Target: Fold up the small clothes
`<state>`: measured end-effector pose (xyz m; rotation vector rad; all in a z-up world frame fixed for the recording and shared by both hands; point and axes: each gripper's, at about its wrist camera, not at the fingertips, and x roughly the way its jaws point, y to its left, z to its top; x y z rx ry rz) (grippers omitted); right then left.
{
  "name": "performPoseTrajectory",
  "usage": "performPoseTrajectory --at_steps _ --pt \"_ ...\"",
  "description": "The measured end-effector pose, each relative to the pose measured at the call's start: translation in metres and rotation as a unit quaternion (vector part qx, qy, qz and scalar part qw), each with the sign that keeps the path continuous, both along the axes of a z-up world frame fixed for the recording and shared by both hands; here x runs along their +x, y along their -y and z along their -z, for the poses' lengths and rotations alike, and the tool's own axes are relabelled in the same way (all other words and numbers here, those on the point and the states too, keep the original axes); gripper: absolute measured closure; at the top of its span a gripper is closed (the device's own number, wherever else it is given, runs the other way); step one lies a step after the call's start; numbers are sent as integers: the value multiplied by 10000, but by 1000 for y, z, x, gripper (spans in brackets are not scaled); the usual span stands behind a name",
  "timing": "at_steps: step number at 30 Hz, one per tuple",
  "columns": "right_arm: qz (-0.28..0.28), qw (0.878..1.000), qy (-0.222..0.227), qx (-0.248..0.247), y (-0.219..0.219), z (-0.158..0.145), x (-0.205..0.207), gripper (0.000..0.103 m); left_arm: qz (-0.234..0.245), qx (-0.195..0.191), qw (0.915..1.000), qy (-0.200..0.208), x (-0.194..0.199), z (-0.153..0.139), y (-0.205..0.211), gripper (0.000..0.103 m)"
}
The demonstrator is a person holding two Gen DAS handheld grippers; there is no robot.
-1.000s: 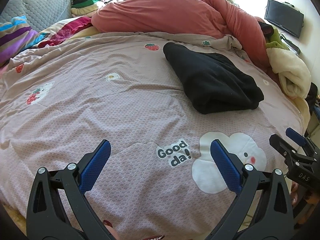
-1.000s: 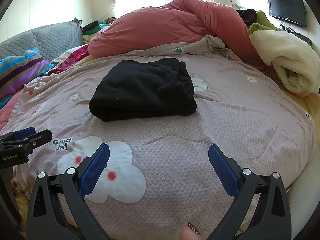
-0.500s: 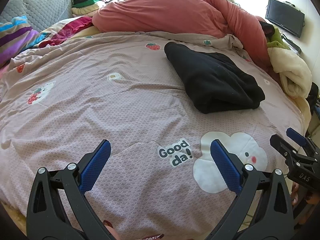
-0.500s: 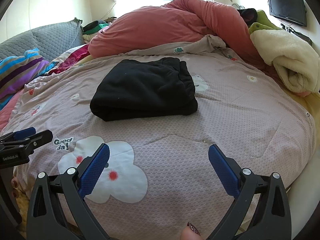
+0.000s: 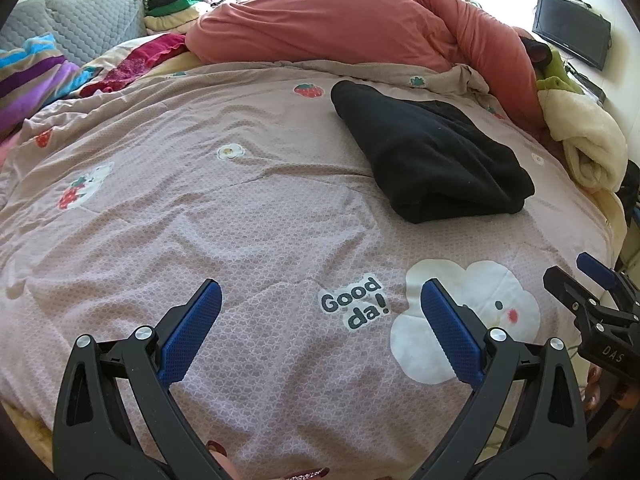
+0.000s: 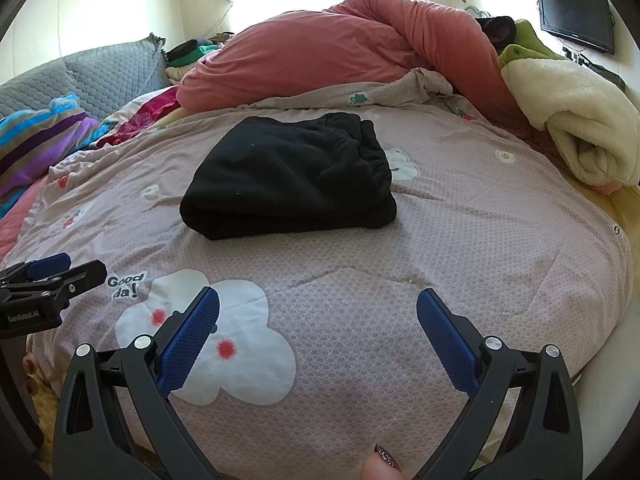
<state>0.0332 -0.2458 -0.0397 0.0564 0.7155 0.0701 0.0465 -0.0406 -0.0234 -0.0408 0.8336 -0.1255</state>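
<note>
In the left wrist view, the left gripper (image 5: 318,306) hangs over the near edge of the bed, its blue-padded fingers spread wide with nothing between them. Under it lies the pinkish printed quilt (image 5: 200,220), bare here. The black garment (image 5: 432,160) rests well ahead toward the far right part of the bed, already doubled into a thick, compact bundle just short of the heaped salmon duvet (image 5: 340,28). In the right wrist view, the right gripper (image 6: 318,306) is likewise spread and empty near the front edge, and the black garment (image 6: 288,176) sits in the middle of the quilt (image 6: 480,240), its layers stacked and a gathered band showing at its right end. This piece looks finished. A cream blanket (image 6: 576,120) lies rolled at the right edge. No other small item waiting to be folded is plainly visible, so what is left cannot be told.
</note>
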Motion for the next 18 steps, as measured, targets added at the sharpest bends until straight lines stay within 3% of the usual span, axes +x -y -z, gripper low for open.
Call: performPoseTrajectory --at_steps 18 --pt "51 10000 -33 -10 3 0 -3 5 21 69 9999 -87 -1 2 3 10"
